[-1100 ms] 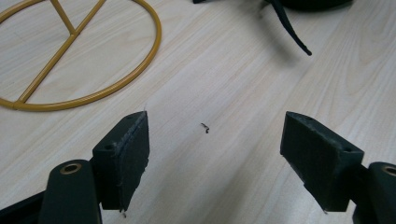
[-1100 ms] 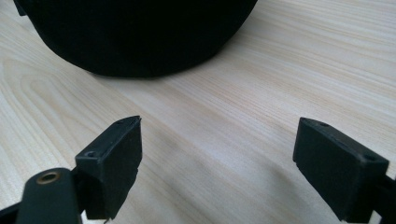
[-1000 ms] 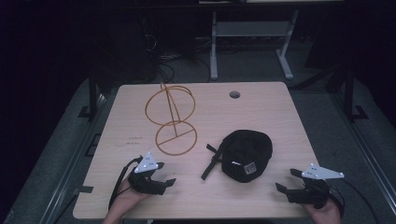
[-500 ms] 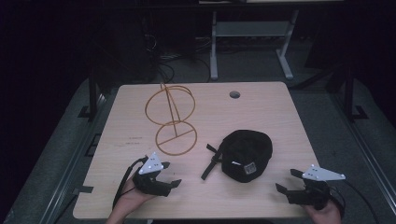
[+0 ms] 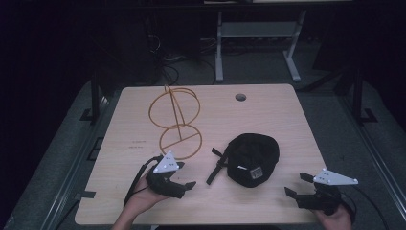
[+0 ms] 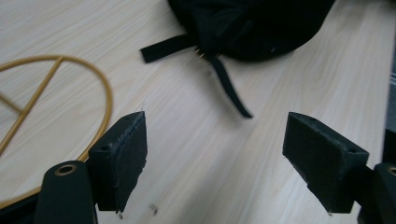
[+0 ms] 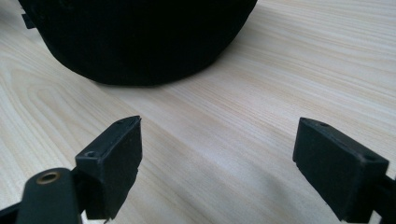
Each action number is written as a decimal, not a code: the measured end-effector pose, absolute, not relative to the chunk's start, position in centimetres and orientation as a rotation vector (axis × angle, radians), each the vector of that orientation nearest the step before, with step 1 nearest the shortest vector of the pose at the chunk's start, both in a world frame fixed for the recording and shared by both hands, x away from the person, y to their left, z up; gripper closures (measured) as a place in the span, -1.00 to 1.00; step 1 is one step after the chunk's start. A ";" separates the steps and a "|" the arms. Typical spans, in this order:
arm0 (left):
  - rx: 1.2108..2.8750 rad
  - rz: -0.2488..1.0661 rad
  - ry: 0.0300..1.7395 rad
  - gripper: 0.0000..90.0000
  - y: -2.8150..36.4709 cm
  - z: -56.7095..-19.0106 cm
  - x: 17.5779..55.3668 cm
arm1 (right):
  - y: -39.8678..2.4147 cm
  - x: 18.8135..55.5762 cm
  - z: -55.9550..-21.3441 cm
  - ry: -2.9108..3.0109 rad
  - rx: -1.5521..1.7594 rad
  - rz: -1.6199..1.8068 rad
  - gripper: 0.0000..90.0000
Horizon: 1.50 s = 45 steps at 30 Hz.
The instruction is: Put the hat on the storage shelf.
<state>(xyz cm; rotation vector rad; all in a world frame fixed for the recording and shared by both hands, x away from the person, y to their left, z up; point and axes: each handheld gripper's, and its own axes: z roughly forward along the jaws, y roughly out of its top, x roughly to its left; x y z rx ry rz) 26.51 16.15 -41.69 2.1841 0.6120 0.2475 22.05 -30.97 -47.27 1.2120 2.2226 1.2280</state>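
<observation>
Near the tabletop's (image 5: 268, 103) front edge, right of centre: black cap (image 5: 253, 154), strap trailing left, flanked by left gripper (image 5: 187, 188) and right gripper (image 5: 293, 184), both gaping wide and gripping nothing, with wire stand (image 5: 176, 120) upright toward the left rear.

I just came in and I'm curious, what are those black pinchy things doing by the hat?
A person holds tongs in each hand at a wooden table. Both the left tongs and right tongs are open, holding nothing, and point at the black cap lying between them. A gold wire stand stands untouched behind.
</observation>
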 end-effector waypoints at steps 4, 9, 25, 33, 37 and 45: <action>2.200 0.231 0.571 -0.52 14.7 -41.0 26.7 | -30.9 22.0 -47.2 2.224 1.204 1.232 -0.66; 2.215 0.217 0.514 -0.52 12.8 -40.1 26.9 | -30.7 22.1 -47.3 2.235 1.190 1.229 -0.66; 2.249 0.156 0.372 -0.52 7.6 -38.2 27.5 | -30.5 22.0 -47.4 2.241 1.184 1.224 -0.66; 2.269 0.133 0.332 -0.52 5.4 -37.8 27.9 | -30.7 22.1 -47.5 2.242 1.189 1.227 -0.66; 2.291 0.121 0.304 -0.50 4.4 -37.7 28.2 | -30.8 22.1 -47.4 2.232 1.189 1.236 -0.66; 2.321 0.108 0.267 -0.48 2.3 -37.5 28.9 | -30.8 22.0 -47.4 2.225 1.189 1.243 -0.66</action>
